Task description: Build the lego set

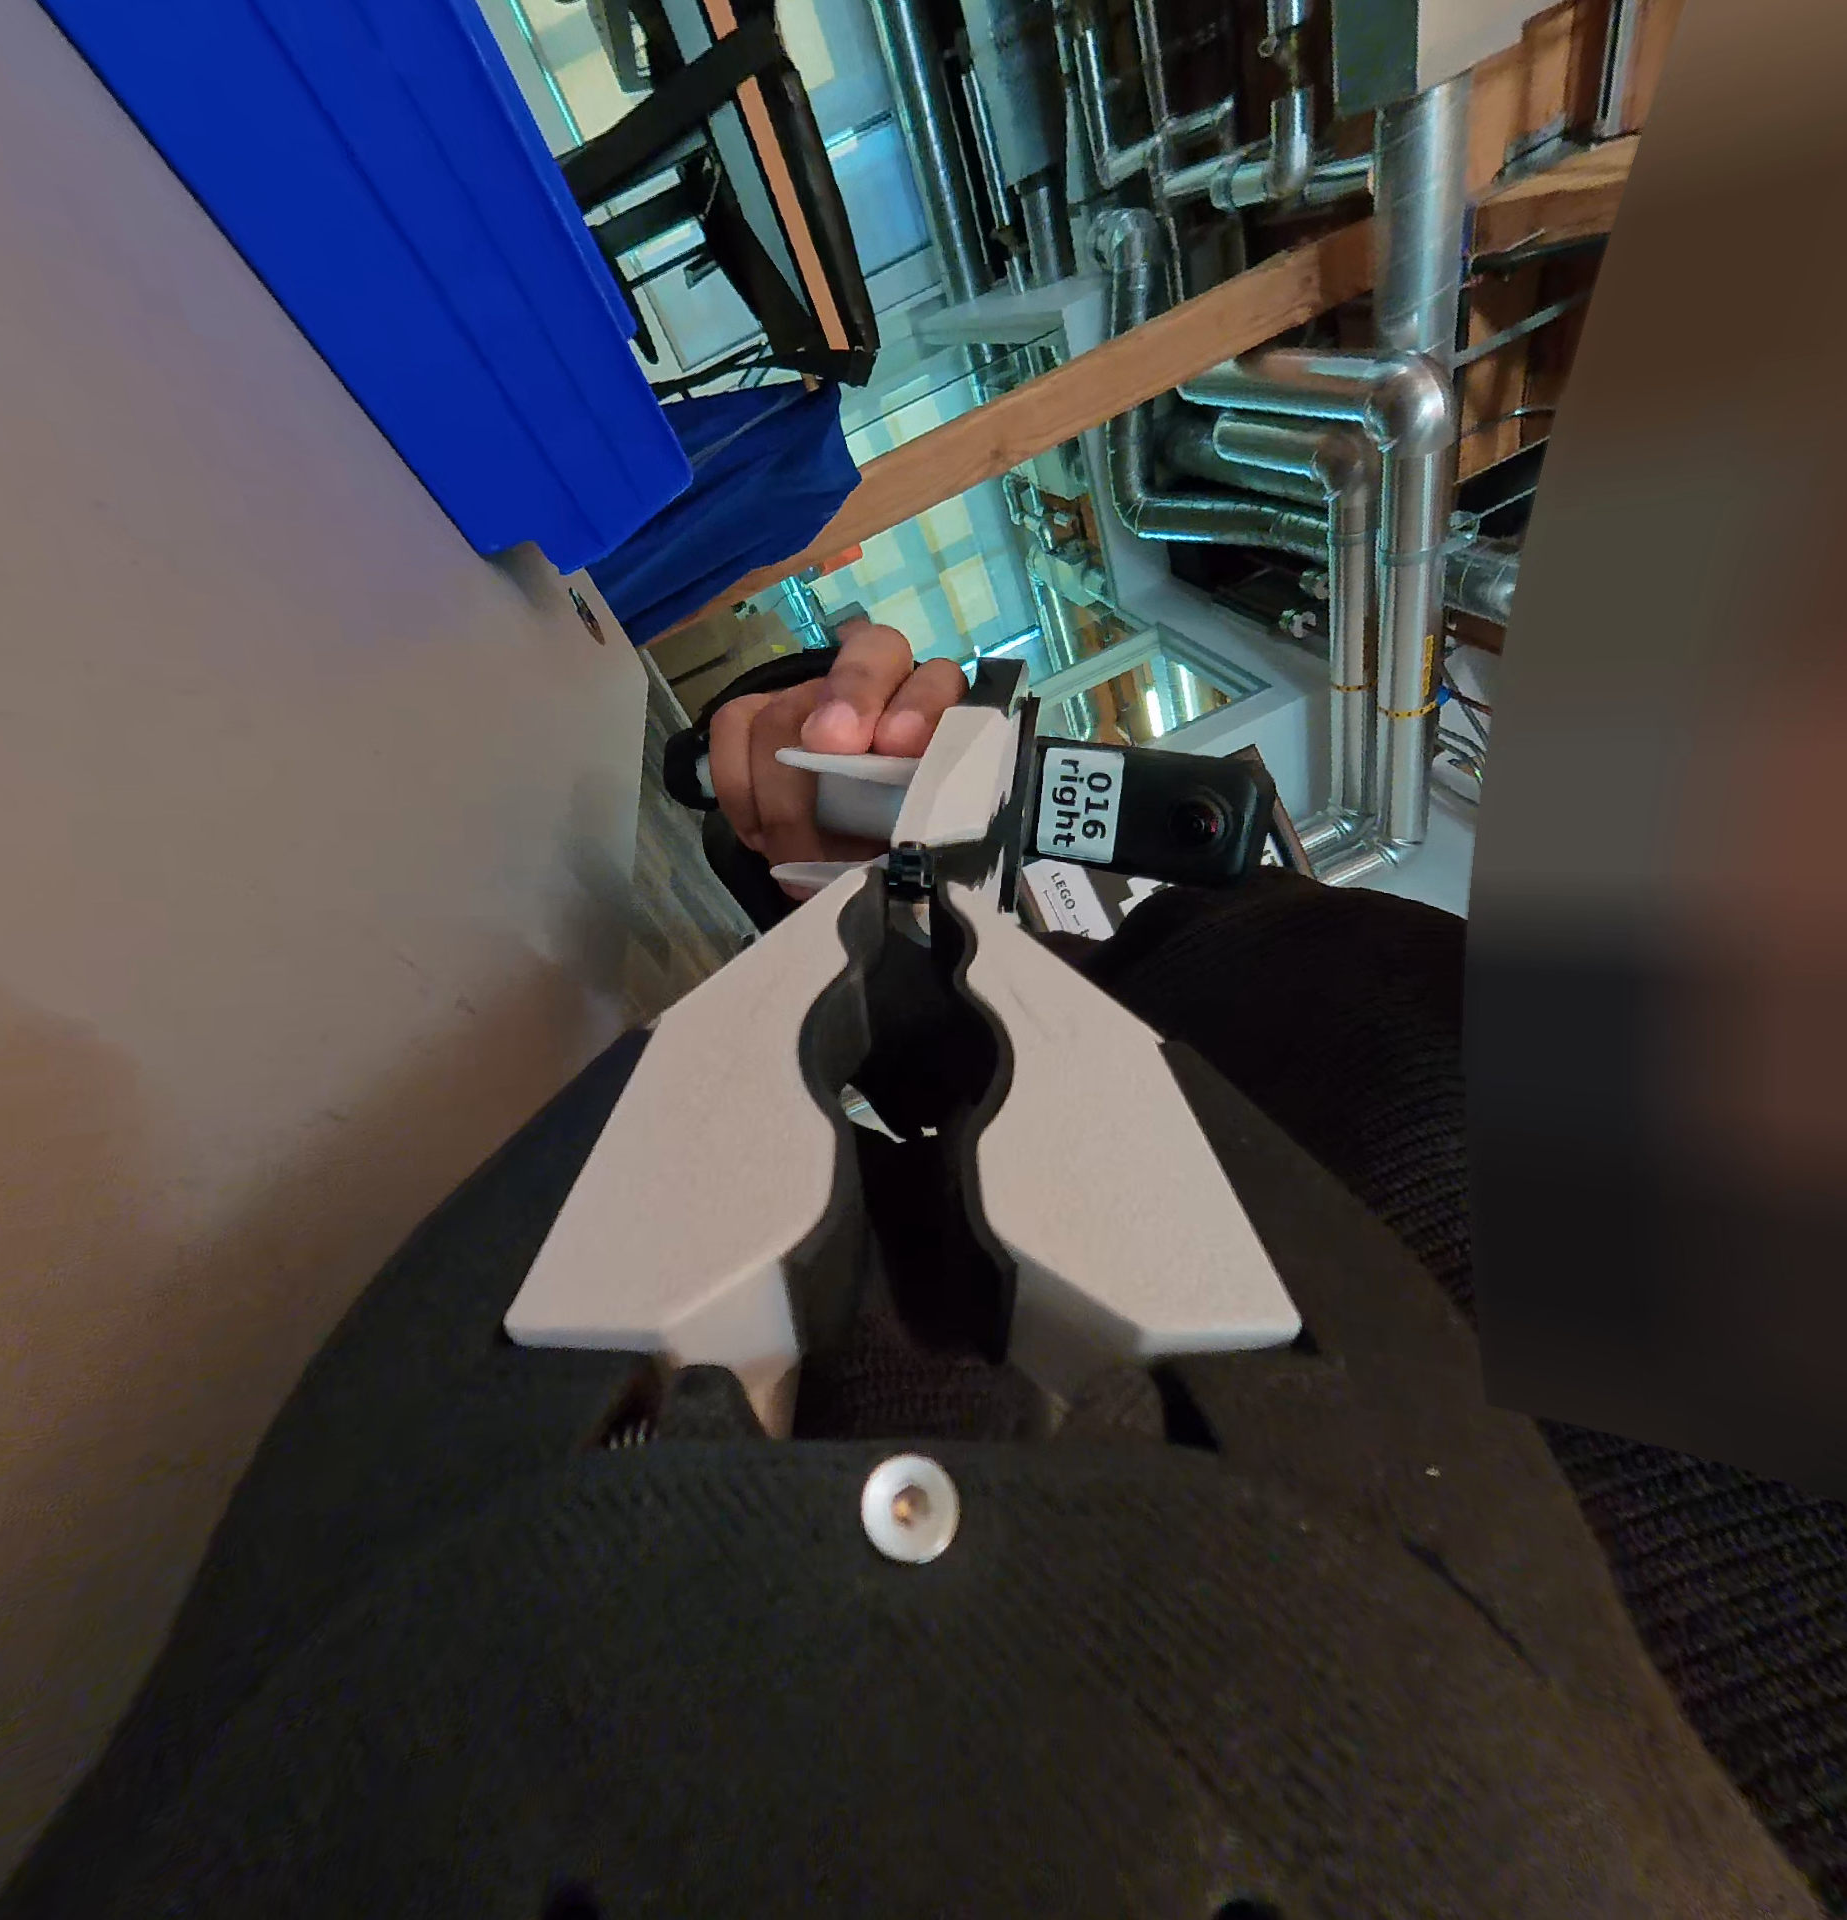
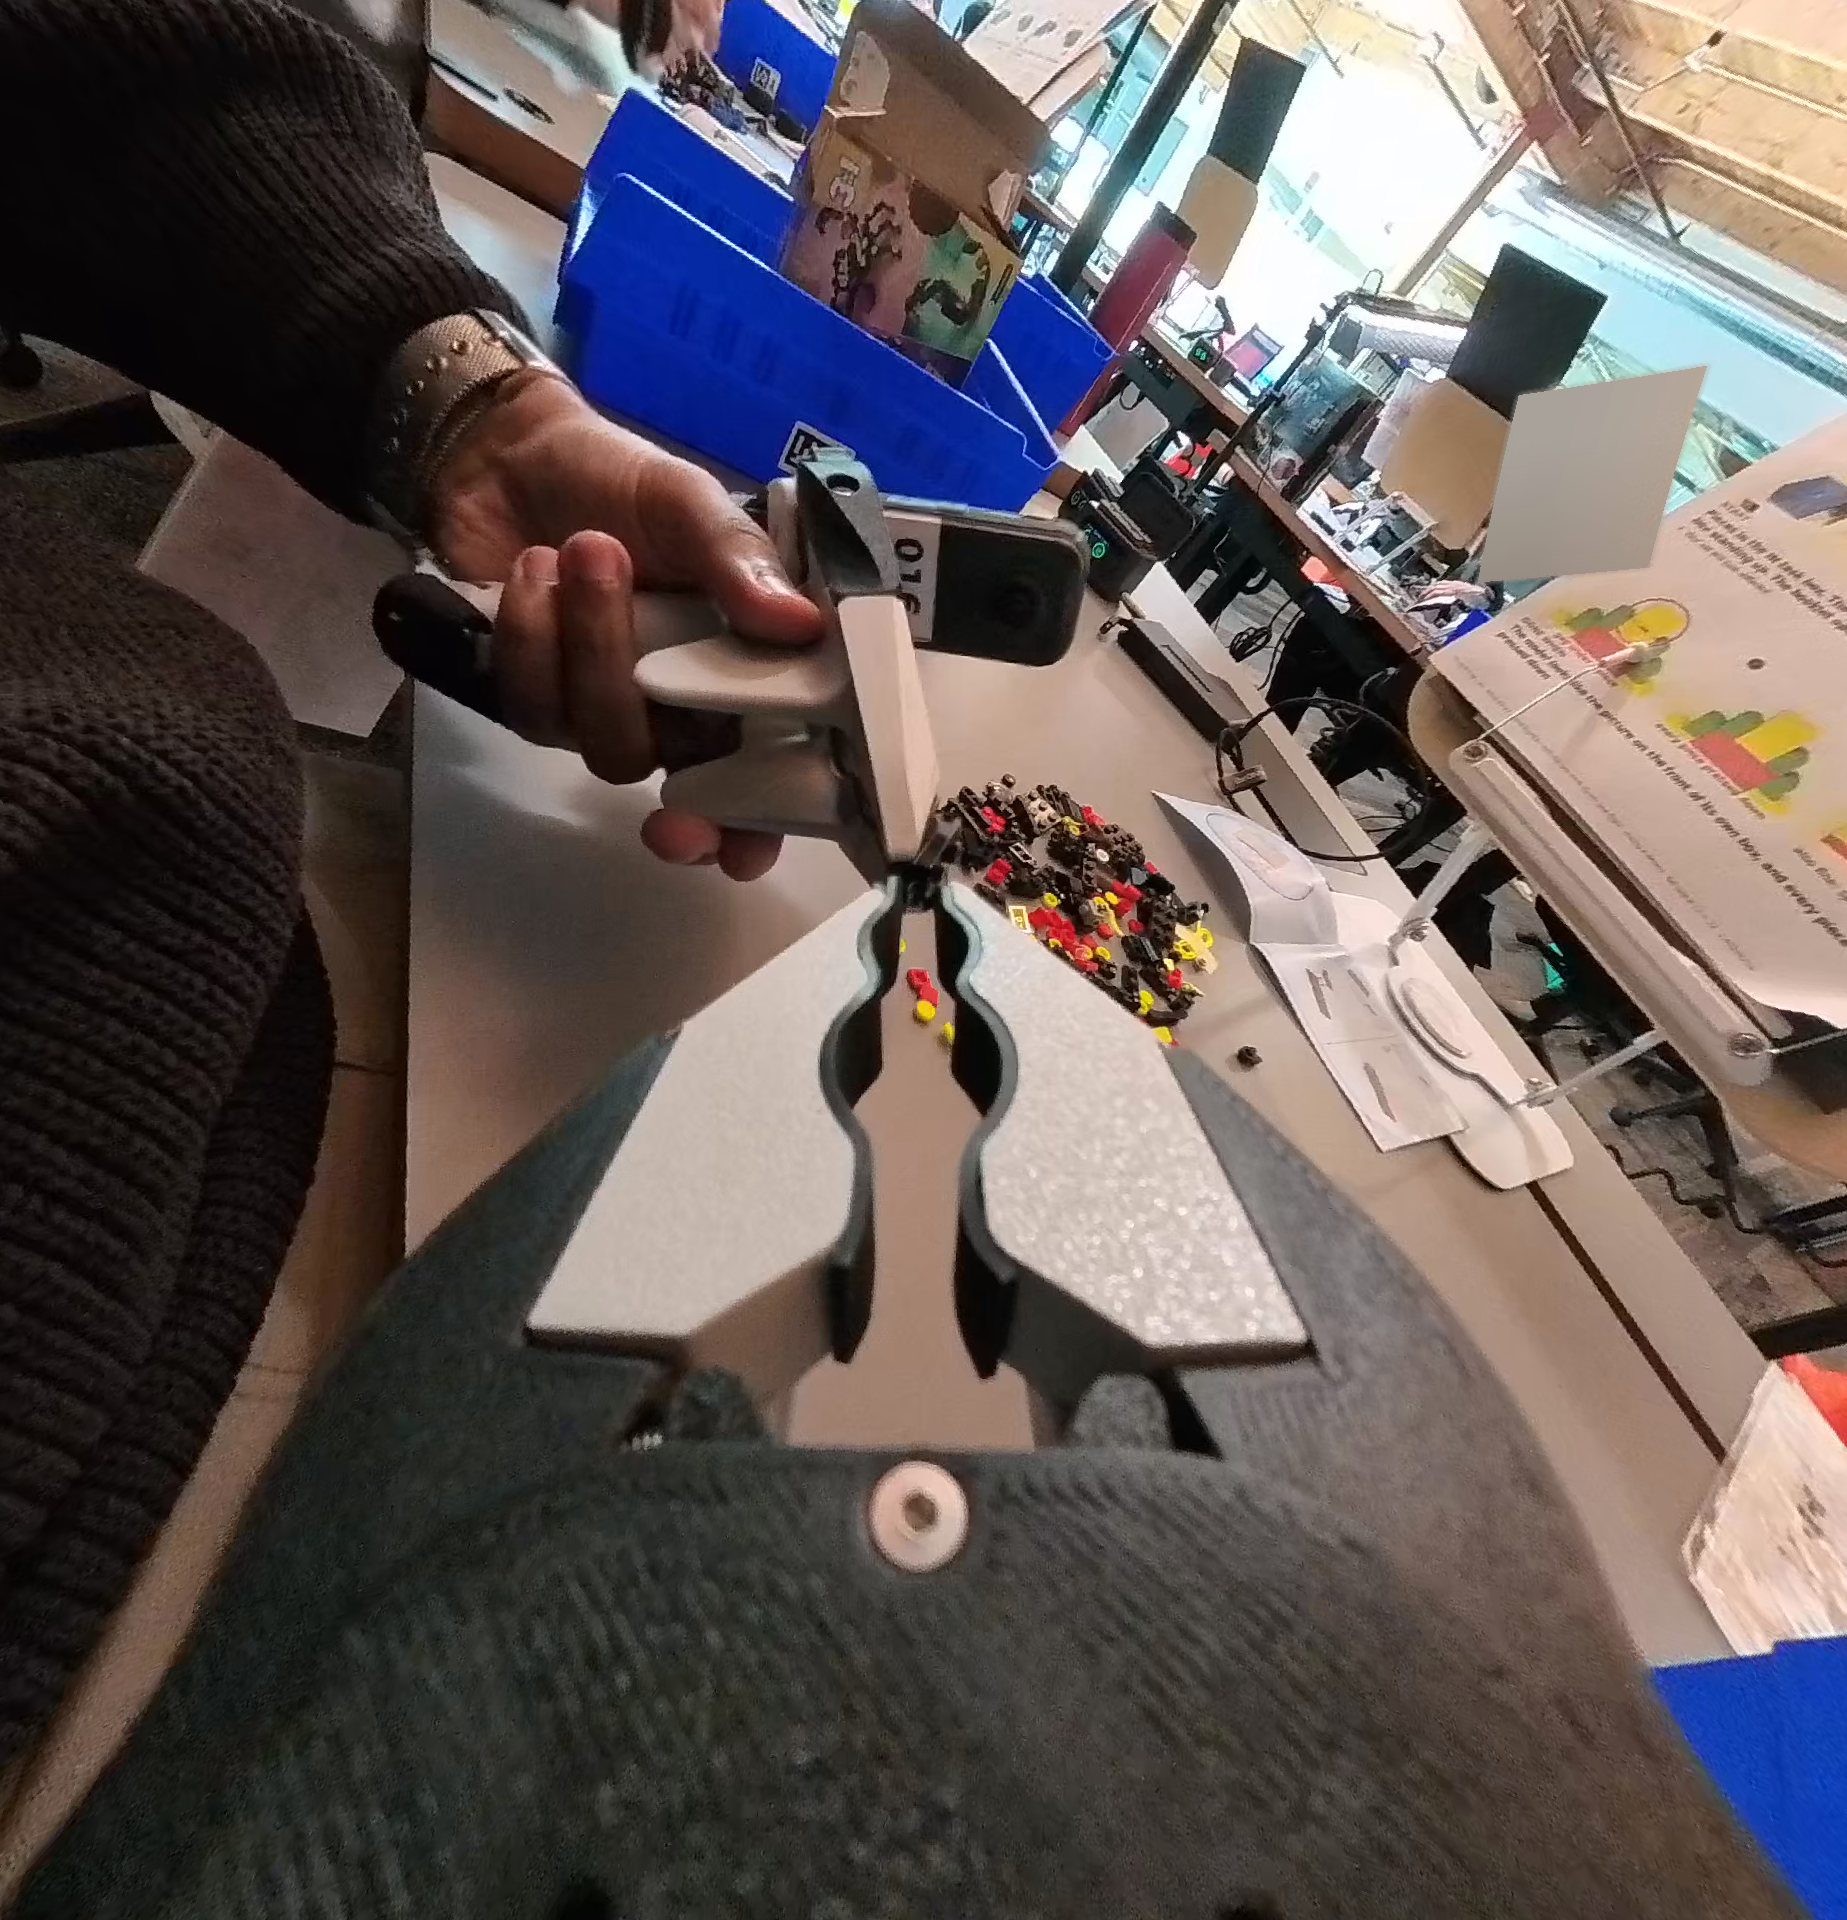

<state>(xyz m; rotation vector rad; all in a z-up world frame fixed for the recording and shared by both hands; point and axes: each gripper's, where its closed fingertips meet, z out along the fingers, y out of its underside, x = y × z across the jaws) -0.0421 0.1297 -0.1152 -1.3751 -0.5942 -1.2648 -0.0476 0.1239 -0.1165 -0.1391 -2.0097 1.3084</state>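
In the left wrist view my left gripper (image 1: 911, 885) is shut on a small black Lego piece (image 1: 911, 864) at its fingertips. The right gripper (image 1: 955, 795), held by a hand, meets it tip to tip there. In the right wrist view my right gripper (image 2: 914, 891) is shut on the small black piece (image 2: 914, 881), held above the table. The left gripper's fingers (image 2: 888, 717) come down onto the same spot. I cannot tell whether this is one piece or two pressed together. A pile of black, red and yellow Lego pieces (image 2: 1090, 894) lies on the grey table (image 2: 607, 935) just beyond.
Blue bins (image 2: 794, 353) with an open cardboard box (image 2: 898, 208) stand at the far side. A folded instruction leaflet (image 2: 1345, 987) lies right of the pile, by a lone black piece (image 2: 1249, 1057). A printed sheet on a stand (image 2: 1729, 727) is at the right. A sleeved arm (image 2: 171, 260) fills the left.
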